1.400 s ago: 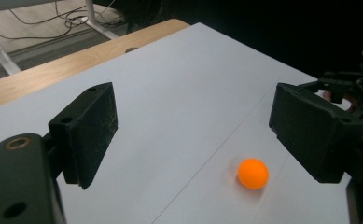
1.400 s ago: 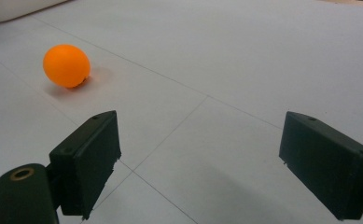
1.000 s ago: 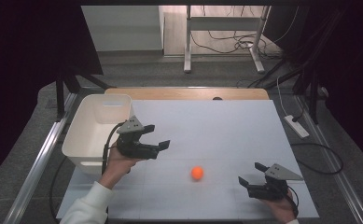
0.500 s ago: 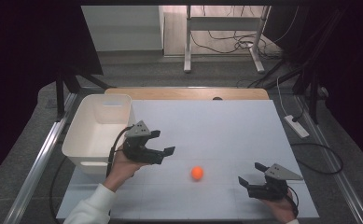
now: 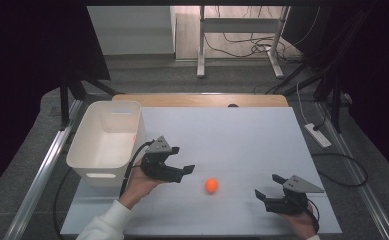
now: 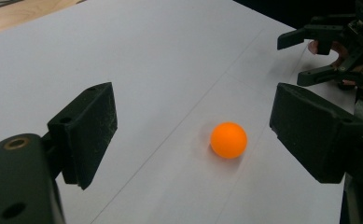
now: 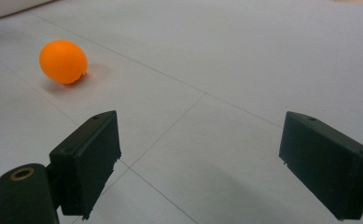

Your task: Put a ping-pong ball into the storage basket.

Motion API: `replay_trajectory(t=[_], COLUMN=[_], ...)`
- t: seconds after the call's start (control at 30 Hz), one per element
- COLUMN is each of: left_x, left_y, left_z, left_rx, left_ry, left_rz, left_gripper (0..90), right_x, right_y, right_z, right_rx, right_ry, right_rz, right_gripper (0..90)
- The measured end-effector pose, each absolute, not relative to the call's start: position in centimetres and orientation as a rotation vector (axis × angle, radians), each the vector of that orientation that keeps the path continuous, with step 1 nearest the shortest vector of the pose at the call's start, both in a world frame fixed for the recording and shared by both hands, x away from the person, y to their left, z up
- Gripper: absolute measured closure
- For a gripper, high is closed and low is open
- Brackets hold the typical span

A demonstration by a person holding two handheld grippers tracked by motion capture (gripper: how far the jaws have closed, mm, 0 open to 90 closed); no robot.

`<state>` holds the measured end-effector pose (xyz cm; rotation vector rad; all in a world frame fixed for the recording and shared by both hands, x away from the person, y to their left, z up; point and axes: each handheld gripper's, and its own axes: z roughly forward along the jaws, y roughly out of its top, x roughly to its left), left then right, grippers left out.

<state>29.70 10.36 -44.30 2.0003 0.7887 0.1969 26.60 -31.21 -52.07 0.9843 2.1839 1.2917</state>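
A small orange ball (image 5: pixel 211 185) lies on the white table sheet near the front middle. My left gripper (image 5: pixel 184 174) hovers just left of it, jaws open and pointing at it. In the left gripper view the ball (image 6: pixel 228 140) sits beyond the two open pads, nothing between them. My right gripper (image 5: pixel 264 192) rests low at the front right, open and empty, aimed leftwards. In the right gripper view the ball (image 7: pixel 63 61) lies ahead to the upper left.
A white plastic bin (image 5: pixel 107 141) stands at the table's left side, just behind my left hand. A wooden strip (image 5: pixel 202 100) runs along the far edge. In the left gripper view the right gripper (image 6: pixel 331 51) shows at the upper right.
My left gripper has moved right and down from beside the bin towards the ball. The right gripper and the ball have stayed put.
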Motion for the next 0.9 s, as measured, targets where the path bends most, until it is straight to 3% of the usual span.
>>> replay_trajectory(t=[0.9], left_x=[29.6], left_y=[7.7], left_z=[-47.2], left_rx=[2.09], left_ry=[0.811], left_rz=[0.139], left_gripper=[15.5], right_x=[26.6], right_y=[-31.2], right_z=[-52.1], right_rx=[0.993], right_ry=[2.184], right_rz=[1.291], right_gripper=[12.0])
